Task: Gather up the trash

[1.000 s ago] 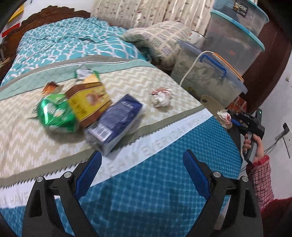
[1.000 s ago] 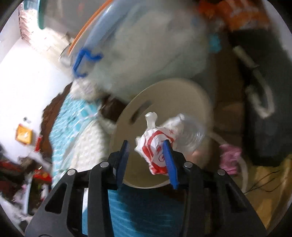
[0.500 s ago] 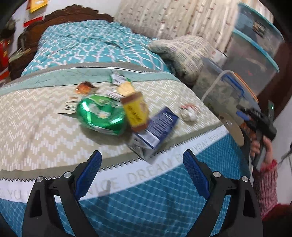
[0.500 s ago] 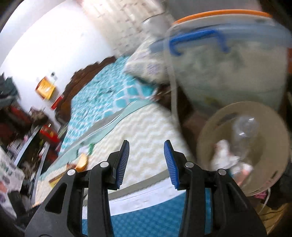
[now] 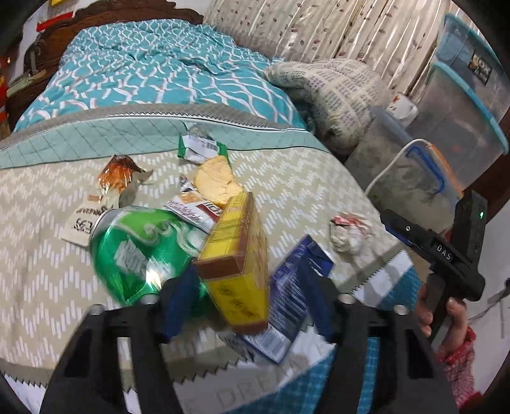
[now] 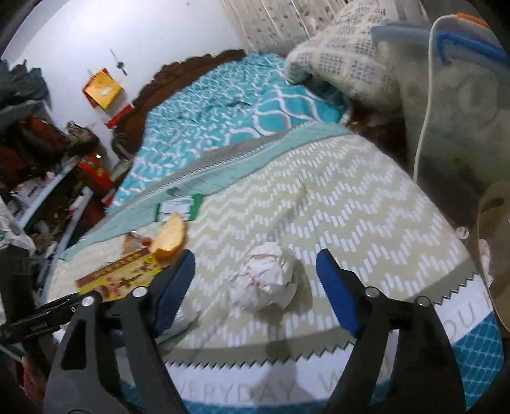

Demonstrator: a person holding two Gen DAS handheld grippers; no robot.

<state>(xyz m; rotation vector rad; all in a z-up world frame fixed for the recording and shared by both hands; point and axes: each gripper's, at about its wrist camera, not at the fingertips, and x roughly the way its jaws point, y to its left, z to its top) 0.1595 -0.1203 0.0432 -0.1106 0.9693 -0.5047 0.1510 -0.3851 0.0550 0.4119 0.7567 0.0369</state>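
Note:
Trash lies on the bed: a yellow box [image 5: 237,254], a green foil bag [image 5: 137,251], a blue packet [image 5: 295,296], wrappers [image 5: 194,207] and a crumpled white-and-red paper ball [image 5: 349,231]. My left gripper [image 5: 247,307] is open, its jaws on either side of the yellow box and blue packet. My right gripper [image 6: 255,291] is open, with the paper ball [image 6: 266,277] between and just ahead of its fingers. The yellow box [image 6: 119,275] shows at its left. The beige trash bin [image 6: 495,254] stands at the right edge.
A folded knit blanket [image 5: 334,95] lies at the bed's far right. Stacked plastic storage tubs [image 5: 446,133] with a white cable stand beside the bed. A wooden headboard [image 5: 95,19] is at the back. Clutter fills the room's left side [image 6: 35,153].
My right gripper let the red-and-white wrapper go into the bin, swung back to the bed and opened wide around the paper ball. My left gripper moved forward to the yellow box.

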